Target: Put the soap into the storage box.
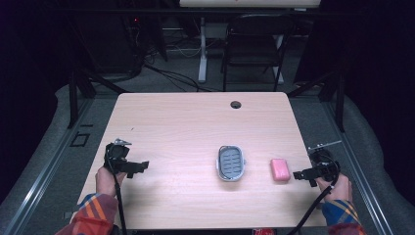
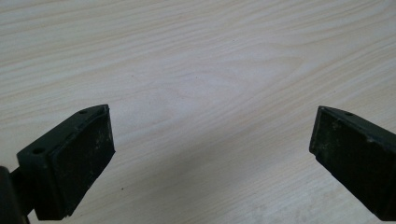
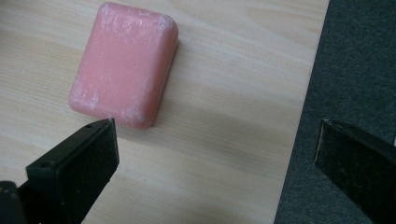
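Observation:
A pink bar of soap (image 1: 280,169) lies flat on the wooden table (image 1: 195,127), right of centre. A grey oval soap dish (image 1: 231,163) with a slotted dark insert sits just left of it, with nothing in it. My right gripper (image 1: 302,176) hovers at the table's right edge, open, jaws pointing left toward the soap. In the right gripper view the soap (image 3: 123,64) lies just beyond my left jaw, outside the gap (image 3: 217,154). My left gripper (image 1: 139,168) is open near the left edge, over bare wood (image 2: 210,60), gap (image 2: 212,154) with nothing in it.
A cable hole (image 1: 236,105) sits near the table's far edge. Beyond the table stand a dark folding chair (image 1: 254,44) and a white desk leg (image 1: 202,54). Grey floor (image 3: 355,60) lies right past the table's right edge.

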Demonstrator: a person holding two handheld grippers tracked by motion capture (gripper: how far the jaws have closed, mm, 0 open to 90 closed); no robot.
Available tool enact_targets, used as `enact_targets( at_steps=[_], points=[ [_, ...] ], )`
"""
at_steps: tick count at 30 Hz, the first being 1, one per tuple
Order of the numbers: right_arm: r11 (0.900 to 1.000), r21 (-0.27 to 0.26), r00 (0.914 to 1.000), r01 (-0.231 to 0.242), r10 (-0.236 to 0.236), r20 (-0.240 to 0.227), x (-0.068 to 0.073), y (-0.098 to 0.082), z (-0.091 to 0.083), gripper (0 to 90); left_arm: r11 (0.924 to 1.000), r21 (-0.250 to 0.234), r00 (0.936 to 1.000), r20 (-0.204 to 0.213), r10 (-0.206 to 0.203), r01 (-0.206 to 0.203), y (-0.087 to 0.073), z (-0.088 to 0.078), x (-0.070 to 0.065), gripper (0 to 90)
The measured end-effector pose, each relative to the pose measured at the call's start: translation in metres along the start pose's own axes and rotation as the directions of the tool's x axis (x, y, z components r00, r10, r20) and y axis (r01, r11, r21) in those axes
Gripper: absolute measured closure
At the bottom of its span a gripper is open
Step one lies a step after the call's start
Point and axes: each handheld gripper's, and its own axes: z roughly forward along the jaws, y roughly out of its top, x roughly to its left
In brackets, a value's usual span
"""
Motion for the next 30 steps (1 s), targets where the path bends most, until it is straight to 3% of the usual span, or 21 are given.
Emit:
enact_targets(
  at_steps=[6, 11, 16, 19, 20, 23, 26, 30],
  points=[
    [0.999, 0.027, 0.9993, -0.037, 0.037, -0.001, -0.004, 0.0, 0.005, 0.0, 0.9998, 0.009, 0.9998, 0.001, 0.018, -0.018, 0.0, 0.001, -0.001, 0.0],
    [0.997, 0.071, 0.9994, -0.032, 0.033, -0.007, -0.003, 0.002, 0.005, 0.0, 1.0, 0.003, 1.0, 0.0, 0.007, -0.007, -0.001, -0.001, -0.001, 0.0],
    [0.996, 0.074, 0.9983, -0.058, 0.058, -0.002, -0.004, 0.003, 0.006, 0.0, 0.9998, -0.003, 0.9997, 0.011, 0.022, -0.022, 0.001, 0.001, -0.003, 0.0],
    [0.992, 0.104, 0.997, -0.077, 0.078, -0.002, -0.005, 0.005, 0.008, 0.0, 0.9997, -0.002, 0.9996, 0.014, 0.026, -0.026, 0.001, 0.001, -0.003, 0.0],
    [0.987, 0.138, 0.9961, -0.088, 0.088, 0.011, -0.006, 0.007, 0.009, 0.0, 0.9995, -0.002, 0.9994, 0.016, 0.03, -0.03, 0.001, 0.0, -0.001, 0.0],
    [0.985, 0.124, 0.9924, -0.123, 0.12, 0.024, -0.004, 0.007, 0.011, 0.0, 0.9995, -0.008, 0.9993, 0.022, 0.03, -0.03, 0.001, -0.001, -0.001, 0.0],
    [0.981, 0.167, 0.995, -0.098, 0.1, 0.001, -0.005, 0.01, 0.012, 0.0, 0.9989, -0.006, 0.9983, 0.035, 0.047, -0.047, 0.002, 0.001, -0.001, 0.0],
    [0.976, 0.192, 0.9946, -0.104, 0.101, 0.022, -0.006, 0.012, 0.015, 0.0, 0.9981, -0.002, 0.9964, 0.059, 0.061, -0.061, 0.004, 0.004, -0.004, 0.0]
  ],
)
